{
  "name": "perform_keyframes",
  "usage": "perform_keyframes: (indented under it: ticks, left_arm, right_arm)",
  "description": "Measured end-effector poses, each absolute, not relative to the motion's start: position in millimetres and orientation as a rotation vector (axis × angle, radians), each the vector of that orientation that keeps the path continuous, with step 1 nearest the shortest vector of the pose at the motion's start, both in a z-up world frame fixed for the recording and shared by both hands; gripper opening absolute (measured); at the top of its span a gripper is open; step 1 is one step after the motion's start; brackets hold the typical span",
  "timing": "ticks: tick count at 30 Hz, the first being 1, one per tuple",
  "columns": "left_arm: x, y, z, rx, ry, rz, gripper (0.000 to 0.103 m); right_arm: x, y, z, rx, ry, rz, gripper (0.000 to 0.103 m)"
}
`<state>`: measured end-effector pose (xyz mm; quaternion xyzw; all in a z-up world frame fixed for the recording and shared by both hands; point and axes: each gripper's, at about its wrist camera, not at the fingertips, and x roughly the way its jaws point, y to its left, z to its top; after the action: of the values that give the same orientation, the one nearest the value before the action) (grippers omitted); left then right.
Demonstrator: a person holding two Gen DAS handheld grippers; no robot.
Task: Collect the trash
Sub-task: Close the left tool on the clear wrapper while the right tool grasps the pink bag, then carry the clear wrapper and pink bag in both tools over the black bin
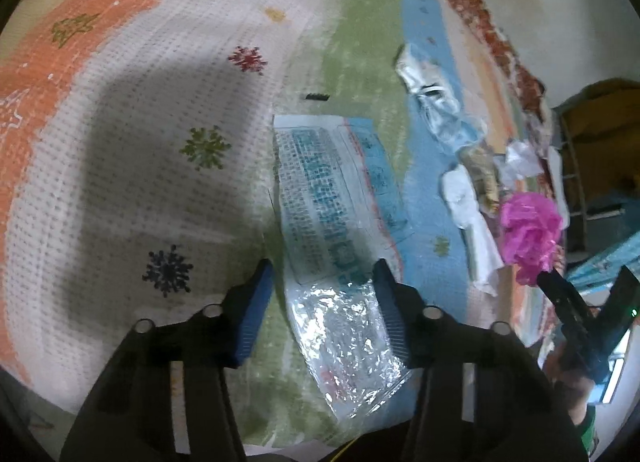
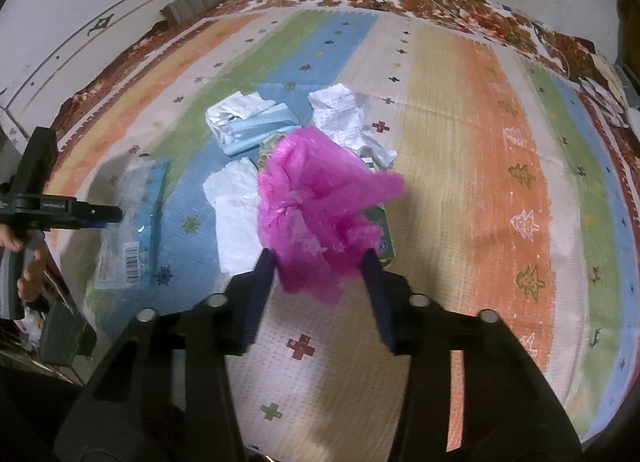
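Soft, even indoor light is spread across the striped rug, with no hard highlights on its weave. A broad grey shadow is cast over the rug's white band in the left wrist view, and a fainter shadow is seen at the rug's near edge in the right wrist view. Glare is thrown off the clear plastic wrapper, where crinkled foil glints white. Motion blur is smeared over the pink plastic bag, its edges left feathery. Straight rug stripes are bowed by fisheye distortion, and black vignetting is closed around both frames. Detail at the rug's far border is softened.
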<state>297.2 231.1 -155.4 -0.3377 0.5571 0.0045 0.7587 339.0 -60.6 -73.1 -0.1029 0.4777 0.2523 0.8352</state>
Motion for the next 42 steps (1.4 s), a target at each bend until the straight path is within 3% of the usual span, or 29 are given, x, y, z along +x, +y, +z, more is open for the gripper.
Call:
perform_keyframes:
  ticks: [1,3,5,9,15,30,42]
  left_arm:
    - [299,231,-154,-0.726,1.218,0.014,0.04]
    - [302,228,-154,-0.708,1.233,0.037,0.022]
    - [303,227,-155,-0.698,1.239,0.052,0.011]
    - [305,228,-150,-0.712,1.229,0.048,0.001]
    - [308,222,-128,-0.701,1.195,0.012,0.0]
    - [304,167,-39,-0.54,1.076,-0.027,0.0]
    - [277,131,-3,-0.403,1.046,-0.011,0.0]
  right_arm:
    - [339,-61,-74,-0.219,1.012,0.533,0.036]
    - [339,-61,-75,-0.223,1.014,0.53,0.028]
    - [339,-62,-76,-0.226,1.021,0.527,0.019]
    - [338,-64,-73,-0.229,1.016,0.528,0.011]
    - [333,-64,-60,-0.231,0.994,0.542,0.004]
    - [312,-71,-33,-0.219,0.953,0.566,0.002]
    - [271,-72,-5,-0.25,0.901,0.593,0.002]
